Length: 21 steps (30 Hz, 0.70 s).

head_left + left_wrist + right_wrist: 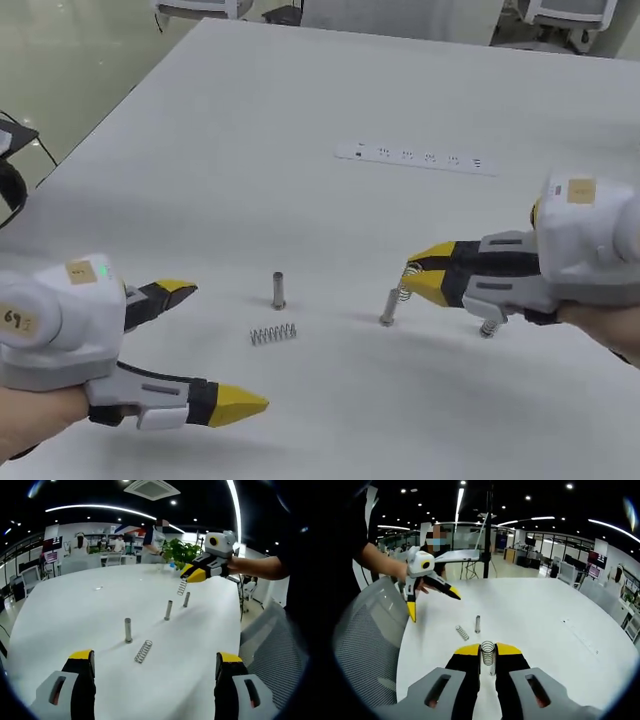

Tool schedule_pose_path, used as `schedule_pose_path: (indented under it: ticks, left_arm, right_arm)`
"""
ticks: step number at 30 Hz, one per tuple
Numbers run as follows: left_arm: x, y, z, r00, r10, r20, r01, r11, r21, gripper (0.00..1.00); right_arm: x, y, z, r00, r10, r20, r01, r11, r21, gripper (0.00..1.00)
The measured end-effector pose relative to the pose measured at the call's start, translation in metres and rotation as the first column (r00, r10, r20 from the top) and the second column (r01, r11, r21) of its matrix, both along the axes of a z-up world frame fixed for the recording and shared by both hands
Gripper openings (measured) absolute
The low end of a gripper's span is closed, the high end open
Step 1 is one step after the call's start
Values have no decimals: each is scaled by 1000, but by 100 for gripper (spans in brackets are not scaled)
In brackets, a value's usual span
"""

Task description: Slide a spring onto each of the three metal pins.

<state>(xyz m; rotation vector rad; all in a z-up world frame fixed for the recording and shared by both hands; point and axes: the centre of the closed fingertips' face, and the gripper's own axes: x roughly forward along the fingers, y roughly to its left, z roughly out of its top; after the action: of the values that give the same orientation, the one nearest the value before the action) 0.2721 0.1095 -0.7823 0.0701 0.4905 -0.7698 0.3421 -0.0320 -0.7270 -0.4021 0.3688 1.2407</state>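
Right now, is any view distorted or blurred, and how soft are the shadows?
Head view: undistorted, even light, faint shadows beside the loose spring and bare pin. Left gripper view: fisheye curves the table, ceiling lights streak. Right gripper view: same curving, held spring sharp.

Bare white tabletop (300, 150) lies open ahead of the wide-spread left gripper (226, 345); a loose spring (273, 333) lies in that path, near the bare pin (279, 290); the right gripper (412, 277), clamped on a second spring (404, 290), crowds the middle pin (388, 306); a power strip (415, 157) sits well beyond.
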Motion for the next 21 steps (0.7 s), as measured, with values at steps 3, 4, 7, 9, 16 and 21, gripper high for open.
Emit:
schedule_pose_path:
  ticks: [3,4,7,9,16,21]
  left_arm:
    - [0,1,0,1000,4,1,-4,1000,2,98]
    - [0,1,0,1000,4,-1,-4,1000,1,98]
    - [0,2,0,1000,5,-3,-5,1000,3,98]
    - [0,3,0,1000,7,-3,-7,1000,1,98]
    - [0,5,-1,1000,11,-5,-11,1000,6,98]
    - [-1,5,-2,1000,5,-12,-5,1000,11,98]
  right_arm:
    - [9,-1,0,999,-37,-31,38,999,27,8]
    - [11,-1,-1,998,-43,-37,44,999,30,8]
    - [16,0,-4,996,-64,-54,66,997,34,8]
    - [17,1,-7,995,-70,-70,73,997,35,8]
    - [17,2,-13,993,-76,-87,79,997,25,8]
    - [17,3,-15,992,-78,-96,81,997,20,8]
